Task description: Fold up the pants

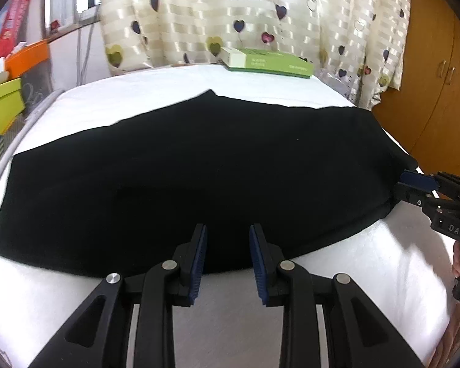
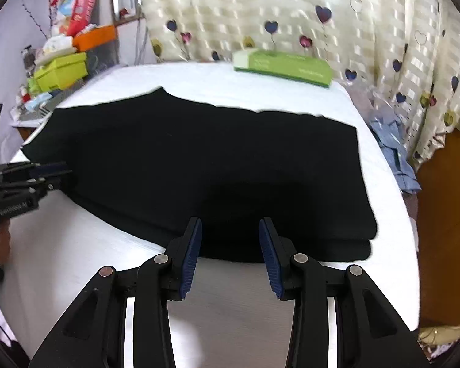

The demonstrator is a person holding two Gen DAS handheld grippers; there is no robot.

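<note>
The black pants (image 1: 199,168) lie flat across the white table (image 1: 352,276), running left to right. In the right wrist view the pants (image 2: 214,159) show two stacked layers at their near right corner. My left gripper (image 1: 228,228) is open at the pants' near edge with nothing between its blue pads. My right gripper (image 2: 230,221) is also open, its tips just over the near edge of the cloth. Each gripper shows in the other's view: the right gripper (image 1: 405,184) sits at the pants' right end, and the left gripper (image 2: 65,174) sits by the left end.
A green box (image 1: 266,61) lies at the table's far edge in front of a heart-patterned curtain (image 1: 260,9). A wooden cabinet (image 1: 429,92) stands to the right. Boxes and clutter (image 2: 61,61) pile up at the left. A blue cloth (image 2: 392,150) hangs off the far right side.
</note>
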